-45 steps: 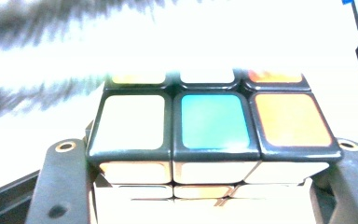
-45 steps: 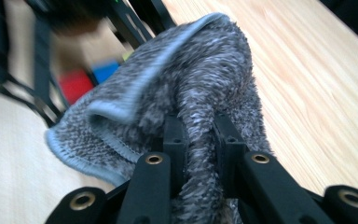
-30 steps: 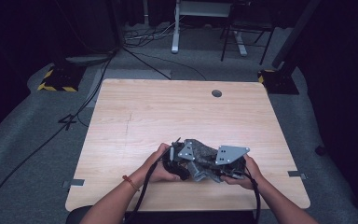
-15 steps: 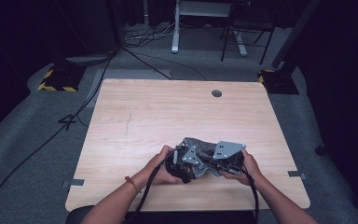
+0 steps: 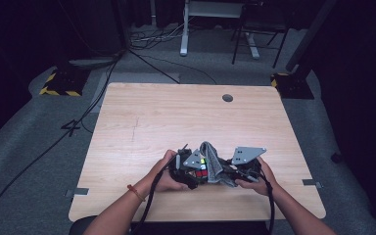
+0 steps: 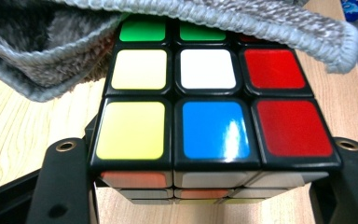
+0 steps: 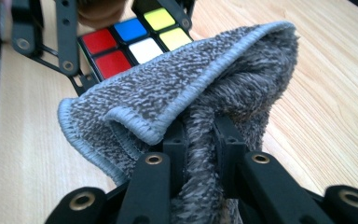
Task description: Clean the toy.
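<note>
The glossy, hard-edged Rubik's cube (image 6: 205, 112), near the surface's (image 5: 176, 122) 6 o'clock edge and clamped in the left gripper's (image 6: 205, 186) closed jaws, could twist loose if the fluffy grey hemmed microfibre cloth (image 7: 191, 107), pinched tight in the right gripper's (image 7: 200, 140) jaws, drags across its slick stickers.

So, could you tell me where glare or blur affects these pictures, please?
Left gripper view: a white glare streak sits on the blue sticker of the cube, and the grey cloth is soft at the top edge. Right gripper view: the near jaws blur. High view: the table is evenly lit, its surroundings dark.
</note>
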A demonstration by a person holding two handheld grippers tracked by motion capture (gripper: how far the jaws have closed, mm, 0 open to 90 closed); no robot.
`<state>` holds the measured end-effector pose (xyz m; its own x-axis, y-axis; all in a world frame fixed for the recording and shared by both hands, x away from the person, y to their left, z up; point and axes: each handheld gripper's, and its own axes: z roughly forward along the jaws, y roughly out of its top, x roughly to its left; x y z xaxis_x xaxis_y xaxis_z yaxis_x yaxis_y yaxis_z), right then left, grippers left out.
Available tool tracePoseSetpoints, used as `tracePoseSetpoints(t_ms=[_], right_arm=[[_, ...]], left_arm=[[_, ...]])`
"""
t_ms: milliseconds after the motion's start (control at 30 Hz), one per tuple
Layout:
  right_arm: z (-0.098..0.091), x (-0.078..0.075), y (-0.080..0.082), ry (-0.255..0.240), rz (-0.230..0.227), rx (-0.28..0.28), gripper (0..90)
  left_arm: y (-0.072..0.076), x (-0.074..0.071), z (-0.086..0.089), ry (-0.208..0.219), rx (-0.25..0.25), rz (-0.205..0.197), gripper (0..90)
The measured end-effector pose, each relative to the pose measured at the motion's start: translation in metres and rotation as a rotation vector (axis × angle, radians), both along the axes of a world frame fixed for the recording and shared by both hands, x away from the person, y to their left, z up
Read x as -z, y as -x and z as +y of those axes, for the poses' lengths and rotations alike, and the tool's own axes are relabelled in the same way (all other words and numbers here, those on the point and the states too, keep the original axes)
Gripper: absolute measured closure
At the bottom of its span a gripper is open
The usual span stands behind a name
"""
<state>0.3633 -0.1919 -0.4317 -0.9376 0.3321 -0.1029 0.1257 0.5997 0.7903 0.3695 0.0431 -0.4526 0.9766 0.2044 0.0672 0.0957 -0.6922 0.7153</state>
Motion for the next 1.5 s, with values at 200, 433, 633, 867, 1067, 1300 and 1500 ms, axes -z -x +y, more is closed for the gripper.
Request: tracePoseSetpoints(t_ms=[200, 433, 633, 867, 1067, 1300, 1500], right_arm=[[0.0, -0.007, 0.005, -0.117, 0.015, -0.053, 78.8], [0.006, -0.008, 0.007, -0.095, -0.008, -0.043, 78.9], [-0.002, -0.001, 0.0, -0.047, 0.006, -0.012, 78.9], [0.0, 0.007, -0.003, 0.003, 0.061, -0.053, 78.9], [0.002, -0.004, 0.006, -0.085, 0.038, -0.098, 78.8], [0.01, -0.011, 0.012, -0.17, 0.019, -0.125, 78.7], [0.007, -0.009, 0.008, -0.123, 0.003, -0.089, 78.8]], left_arm=[[0.001, 0.005, -0.008, -0.045, 0.023, 0.001, 33.2], [0.0, 0.006, -0.009, -0.038, 0.007, -0.006, 33.4], [-0.001, -0.002, 0.0, -0.005, -0.028, -0.031, 33.5], [-0.004, -0.005, 0.007, 0.007, -0.057, -0.03, 33.5], [-0.004, 0.003, 0.0, -0.016, -0.042, -0.006, 33.5], [-0.001, 0.008, -0.013, -0.031, -0.005, 0.008, 33.3], [-0.003, 0.008, -0.009, -0.032, -0.029, 0.003, 33.5]])
